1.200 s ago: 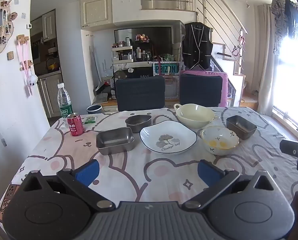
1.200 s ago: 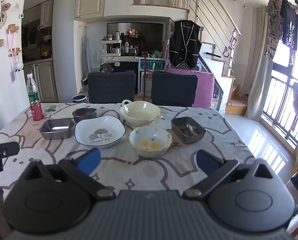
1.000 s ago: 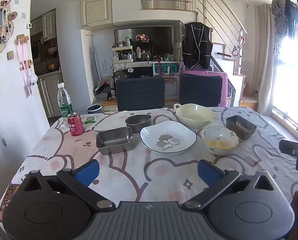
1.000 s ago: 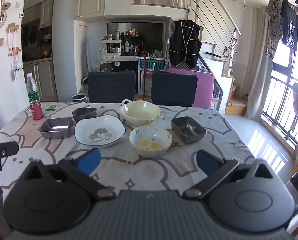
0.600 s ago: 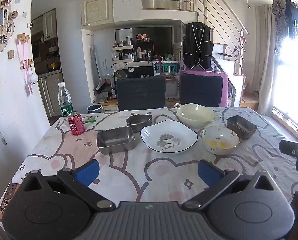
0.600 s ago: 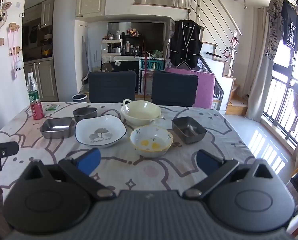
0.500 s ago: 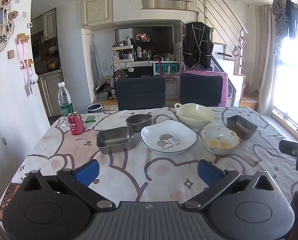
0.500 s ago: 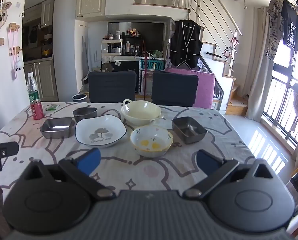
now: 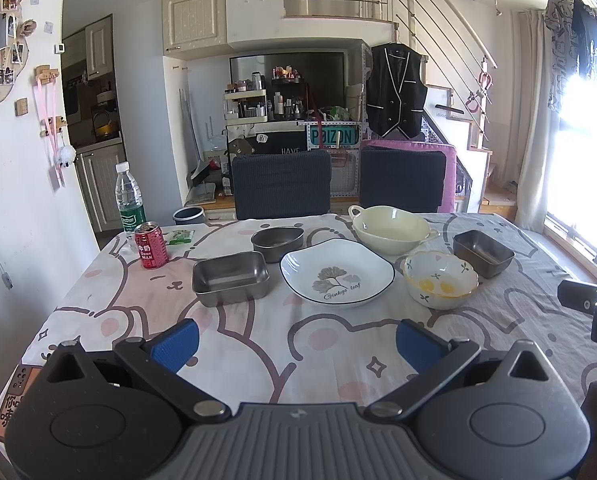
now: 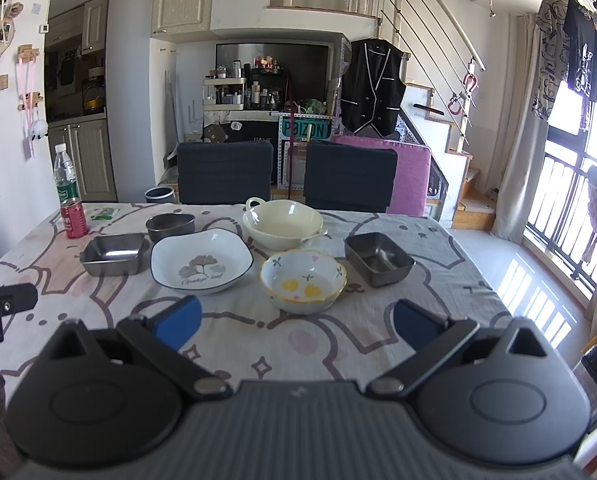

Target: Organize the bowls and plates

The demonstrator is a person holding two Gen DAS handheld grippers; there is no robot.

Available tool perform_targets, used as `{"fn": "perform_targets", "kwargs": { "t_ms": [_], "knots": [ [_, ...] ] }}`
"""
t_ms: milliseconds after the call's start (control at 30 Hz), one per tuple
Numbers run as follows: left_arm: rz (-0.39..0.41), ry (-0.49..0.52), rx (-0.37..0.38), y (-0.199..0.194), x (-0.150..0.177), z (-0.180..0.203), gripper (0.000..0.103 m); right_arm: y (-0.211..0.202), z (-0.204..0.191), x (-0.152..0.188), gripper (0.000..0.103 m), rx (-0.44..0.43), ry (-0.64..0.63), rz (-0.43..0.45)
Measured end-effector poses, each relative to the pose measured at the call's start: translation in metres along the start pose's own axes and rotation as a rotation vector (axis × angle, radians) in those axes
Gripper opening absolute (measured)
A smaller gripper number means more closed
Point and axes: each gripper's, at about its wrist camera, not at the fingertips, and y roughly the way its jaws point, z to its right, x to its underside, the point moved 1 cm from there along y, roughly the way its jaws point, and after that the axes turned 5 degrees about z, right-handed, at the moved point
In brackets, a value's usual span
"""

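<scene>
we hold both grippers back over the near edge of the surface [image 9: 298, 344], the left gripper [image 9: 296, 338] and the right gripper [image 10: 296, 326] each with jaws spread wide and empty, so we judge the sorting not yet begun. ahead of us, from largest to smallest, sit the white leaf plate [image 9: 337, 272], the cream handled bowl [image 9: 392, 230], the flowered bowl [image 10: 303, 281], two steel square trays [image 9: 230, 278] [image 10: 378, 258] and a small round steel bowl [image 9: 277, 239], all apart and unstacked. next we must pick one dish to nest into a like one; each tool's body hides the surface nearest us.
</scene>
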Motion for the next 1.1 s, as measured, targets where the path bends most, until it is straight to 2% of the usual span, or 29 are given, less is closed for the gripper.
{"fn": "perform_targets", "kwargs": {
  "t_ms": [1100],
  "knots": [
    [-0.001,-0.002,0.001,0.0002,-0.0002,-0.0003,0.103,-0.0004,0.0001,0.0004,0.103,0.001,-0.001,-0.005]
  ]
}}
